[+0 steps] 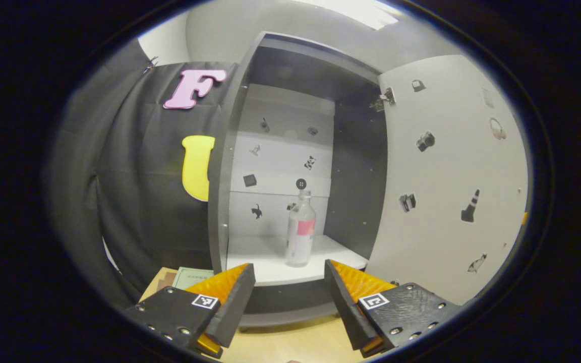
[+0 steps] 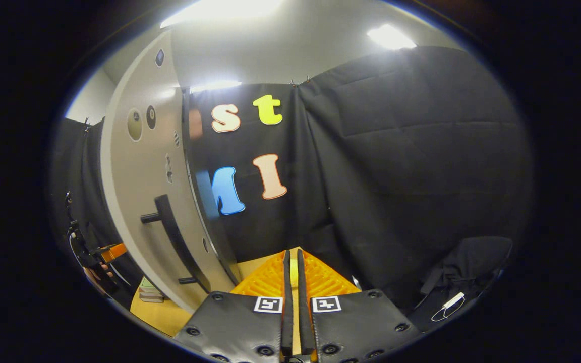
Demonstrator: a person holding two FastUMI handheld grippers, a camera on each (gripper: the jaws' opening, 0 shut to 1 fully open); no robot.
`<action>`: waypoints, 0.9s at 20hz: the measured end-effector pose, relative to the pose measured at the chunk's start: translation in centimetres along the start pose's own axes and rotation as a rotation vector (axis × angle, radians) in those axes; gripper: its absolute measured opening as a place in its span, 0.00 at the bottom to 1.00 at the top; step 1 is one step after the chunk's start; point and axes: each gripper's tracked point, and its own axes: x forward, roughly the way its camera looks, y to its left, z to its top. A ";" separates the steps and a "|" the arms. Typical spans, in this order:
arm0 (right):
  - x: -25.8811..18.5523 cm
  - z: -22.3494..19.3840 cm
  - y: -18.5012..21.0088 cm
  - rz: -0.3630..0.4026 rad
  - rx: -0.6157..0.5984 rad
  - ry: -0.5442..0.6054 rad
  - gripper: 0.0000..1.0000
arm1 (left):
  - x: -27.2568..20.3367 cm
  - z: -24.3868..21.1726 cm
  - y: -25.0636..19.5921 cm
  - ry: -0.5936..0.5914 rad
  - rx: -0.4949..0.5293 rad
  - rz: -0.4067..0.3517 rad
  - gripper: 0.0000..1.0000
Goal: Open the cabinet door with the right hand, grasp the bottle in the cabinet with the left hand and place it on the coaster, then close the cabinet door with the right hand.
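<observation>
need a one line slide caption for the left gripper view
Open left gripper faces the upright bottle on the shelf of the cabinet, its door swung open.

Recording booth: black cloth wall [image 2: 411, 151], sticker-covered cabinet [image 1: 280, 151].

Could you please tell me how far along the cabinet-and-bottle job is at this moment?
Done: the cabinet door stands wide open. In hand: the left hand-held gripper, jaws open, faces the bottle standing upright on the cabinet shelf, not yet gripped. The right hand-held gripper is shut on nothing, beside the door handle. Left: grasp the bottle, place it on the coaster, close the door.
</observation>
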 end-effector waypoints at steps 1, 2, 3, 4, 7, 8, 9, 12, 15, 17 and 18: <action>0.3 -0.1 -0.1 -0.004 0.005 0.002 0.12 | 1.2 0.4 -0.2 0.000 0.006 -0.006 0.84; 0.4 0.0 -0.3 -0.013 0.009 -0.008 0.11 | 2.4 0.8 -0.3 -0.004 0.014 -0.007 0.83; 1.0 0.2 -0.4 -0.018 0.017 -0.014 0.10 | 3.5 1.1 -0.3 -0.003 0.024 -0.004 0.84; 1.5 0.2 -0.2 -0.013 0.023 -0.007 0.24 | 4.7 1.4 -0.4 -0.005 0.032 -0.008 0.85; 2.1 -0.5 -0.8 -0.041 -0.003 0.027 0.46 | 8.0 2.3 -1.0 -0.016 0.047 -0.028 0.83; 2.2 -0.5 -1.2 -0.046 -0.014 0.026 0.55 | 9.1 2.5 -1.2 -0.015 0.050 -0.034 0.85; 2.3 -0.4 -0.9 -0.033 -0.014 0.027 0.67 | 10.2 2.5 -1.2 -0.013 0.058 -0.037 0.83; 2.8 -0.3 -1.1 -0.038 -0.027 0.028 0.99 | 13.4 2.6 -1.3 -0.007 0.093 -0.054 0.83; 3.8 -0.4 -1.8 -0.064 -0.056 0.025 0.98 | 15.9 1.8 -1.4 0.007 0.103 -0.060 0.83; 4.1 -0.5 -2.0 -0.069 -0.062 0.034 0.98 | 17.8 1.1 -1.9 0.014 0.122 -0.073 0.83; 4.2 -0.7 -2.1 -0.072 -0.059 0.041 0.98 | 18.7 0.9 -2.2 0.016 0.126 -0.081 0.83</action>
